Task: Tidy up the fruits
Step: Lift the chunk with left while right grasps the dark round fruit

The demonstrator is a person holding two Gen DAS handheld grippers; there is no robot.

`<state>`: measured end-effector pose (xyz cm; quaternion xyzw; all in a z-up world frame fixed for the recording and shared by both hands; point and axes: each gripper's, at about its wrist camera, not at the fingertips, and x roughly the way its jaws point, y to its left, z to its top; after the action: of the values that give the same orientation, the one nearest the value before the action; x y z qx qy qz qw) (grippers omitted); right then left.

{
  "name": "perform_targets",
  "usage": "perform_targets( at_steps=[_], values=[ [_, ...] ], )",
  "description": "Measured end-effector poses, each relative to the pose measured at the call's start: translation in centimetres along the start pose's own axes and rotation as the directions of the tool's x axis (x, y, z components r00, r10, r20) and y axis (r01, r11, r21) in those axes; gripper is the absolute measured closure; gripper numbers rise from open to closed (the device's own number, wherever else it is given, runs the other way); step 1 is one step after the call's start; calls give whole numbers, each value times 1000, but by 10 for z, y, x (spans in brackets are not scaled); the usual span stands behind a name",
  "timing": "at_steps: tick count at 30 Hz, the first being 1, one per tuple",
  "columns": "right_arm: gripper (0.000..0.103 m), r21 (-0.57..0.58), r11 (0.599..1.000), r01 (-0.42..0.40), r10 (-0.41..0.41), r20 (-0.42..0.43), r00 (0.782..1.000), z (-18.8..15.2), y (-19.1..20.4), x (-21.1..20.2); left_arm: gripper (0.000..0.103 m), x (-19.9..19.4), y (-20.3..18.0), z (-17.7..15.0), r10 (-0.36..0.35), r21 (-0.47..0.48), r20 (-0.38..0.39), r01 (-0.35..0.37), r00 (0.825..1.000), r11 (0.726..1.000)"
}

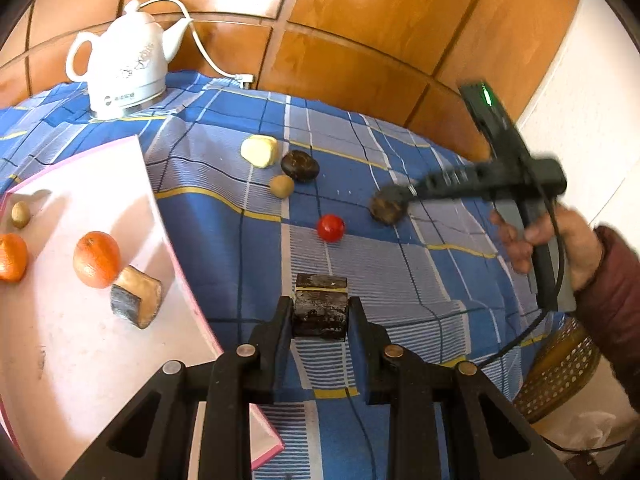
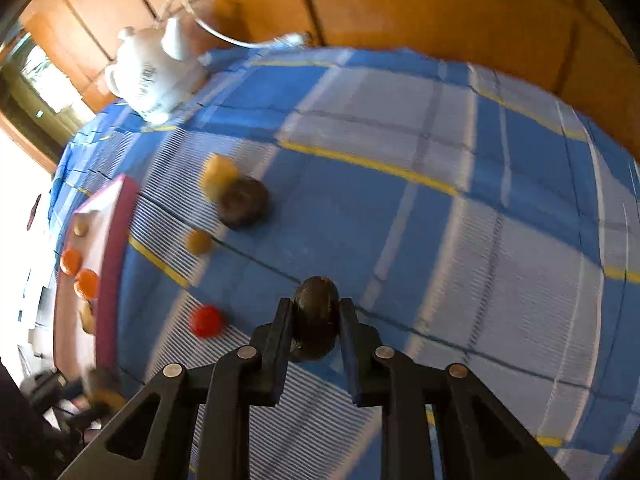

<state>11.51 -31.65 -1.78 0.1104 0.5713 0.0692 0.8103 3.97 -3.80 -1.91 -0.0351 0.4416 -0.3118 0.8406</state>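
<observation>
My left gripper (image 1: 320,314) is shut on a dark brown block (image 1: 320,296) just above the blue checked cloth (image 1: 400,280). To its left lies the pink tray (image 1: 100,360), bearing two oranges (image 1: 96,258), a small tan fruit (image 1: 20,214) and a mushroom-shaped piece (image 1: 138,296). My right gripper (image 2: 316,314) is shut on a dark round fruit (image 2: 316,300) and points steeply down at the cloth. Loose on the cloth are a red fruit (image 2: 206,321), a tan fruit (image 2: 199,241), another dark fruit (image 2: 244,202) and a yellow piece (image 2: 218,178).
A white kettle (image 1: 124,68) with its cord stands at the cloth's far left corner, before the wooden wall panels (image 1: 360,40). A person's hand (image 1: 576,248) holds the right gripper at the right. A wicker basket (image 1: 560,372) sits below the table's right edge.
</observation>
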Motion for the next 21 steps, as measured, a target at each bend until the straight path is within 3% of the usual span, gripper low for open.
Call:
perform_targets(
  at_steps=[6, 9, 12, 14, 17, 21],
  values=[
    [78, 104, 985, -138, 138, 4, 990, -8, -31, 4, 76, -12, 12, 3, 24, -47, 14, -23, 1000, 999],
    [68, 140, 978, -152, 152, 10, 988, -10, -41, 8, 76, -15, 14, 3, 49, -53, 18, -48, 999, 997],
    [56, 161, 978, -134, 130, 35, 991, -7, -47, 4, 76, -17, 15, 2, 65, -58, 19, -64, 998, 996],
    [42, 159, 979, -130, 122, 60, 991, -4, -44, 0, 76, -18, 13, 2, 71, -57, 20, -70, 997, 996],
    [40, 103, 989, -103, 98, 51, 994, -3, -31, 2, 76, -18, 12, 4, 75, -54, 19, -74, 997, 996],
    [40, -31, 1000, 5, -5, 29, 1000, -6, -7, 10, 76, -22, 18, 9, 76, -82, 29, -73, 997, 994]
  ],
)
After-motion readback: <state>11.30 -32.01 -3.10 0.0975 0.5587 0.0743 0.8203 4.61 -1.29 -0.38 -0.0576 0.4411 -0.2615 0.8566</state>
